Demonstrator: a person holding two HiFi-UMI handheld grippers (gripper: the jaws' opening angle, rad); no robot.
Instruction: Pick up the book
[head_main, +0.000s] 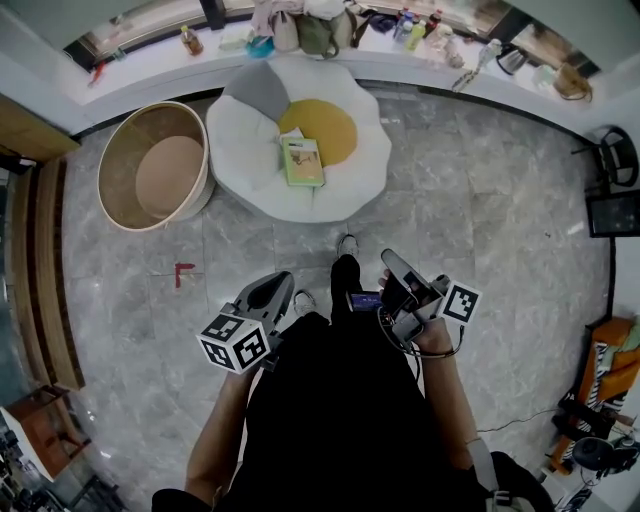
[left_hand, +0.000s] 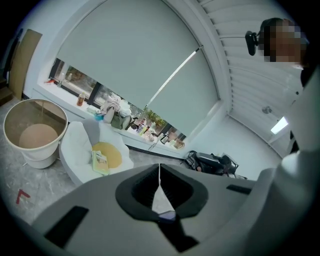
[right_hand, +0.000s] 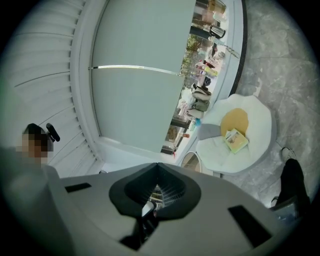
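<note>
Plainly the left gripper and right gripper are both closed, empty, well apart from the book lying, seemingly flat, on a white seat.

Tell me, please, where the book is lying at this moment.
In the head view the book lies at top centre on the white flower-shaped cushion, at the lower left edge of its yellow centre; the round tub stands to its left.

Black clothes and white shoes
</note>
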